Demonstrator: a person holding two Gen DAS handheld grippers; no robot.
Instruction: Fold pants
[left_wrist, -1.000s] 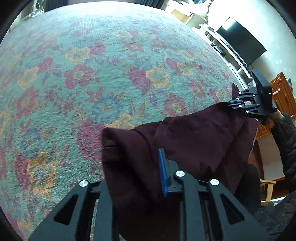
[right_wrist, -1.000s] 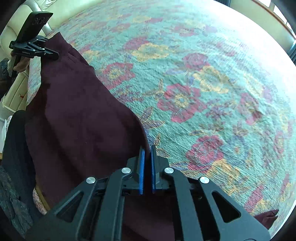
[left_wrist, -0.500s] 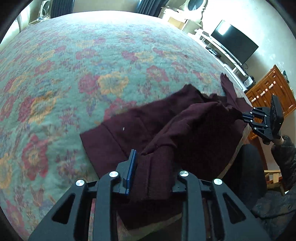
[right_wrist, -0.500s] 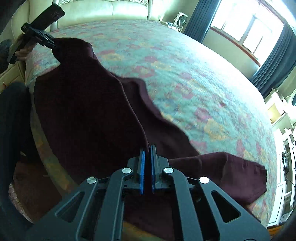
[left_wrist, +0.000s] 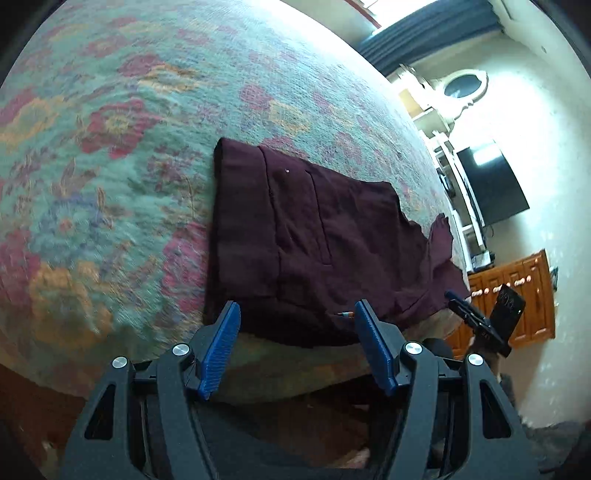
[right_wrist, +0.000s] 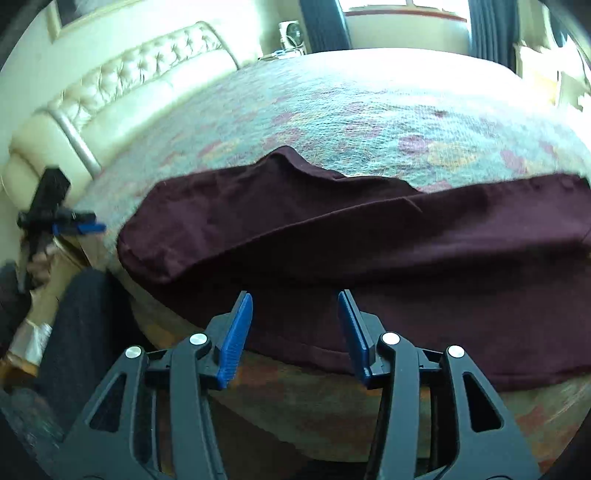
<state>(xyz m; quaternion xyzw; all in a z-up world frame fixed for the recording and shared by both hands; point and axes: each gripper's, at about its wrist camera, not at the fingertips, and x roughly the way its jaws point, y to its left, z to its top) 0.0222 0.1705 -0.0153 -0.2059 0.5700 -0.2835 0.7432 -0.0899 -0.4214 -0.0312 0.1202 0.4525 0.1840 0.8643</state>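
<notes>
Dark maroon pants (left_wrist: 314, 240) lie folded near the front edge of a bed with a floral cover (left_wrist: 110, 166). In the right wrist view the pants (right_wrist: 369, 251) spread across the cover, their near hem draping over the bed's edge. My left gripper (left_wrist: 295, 314) hovers just short of the near hem, jaws opening, nothing pressed between the blue pads. My right gripper (right_wrist: 295, 306) is likewise opening over the hem with no cloth pinched. Each gripper shows in the other's view: the right gripper (left_wrist: 480, 317) at the far right, the left gripper (right_wrist: 62, 221) at the far left.
A cream tufted headboard (right_wrist: 122, 96) runs behind the bed. A dark TV (left_wrist: 491, 184) on white shelving and a wooden cabinet (left_wrist: 517, 295) stand at the right. Windows with dark curtains (right_wrist: 325, 26) lie beyond. The person's dark-clad legs (right_wrist: 74, 332) are beside the bed's edge.
Both grippers carried the pants' edge back toward the bed's near edge, laid the fold down and let go. Their jaws went from shut on the cloth to apart.
</notes>
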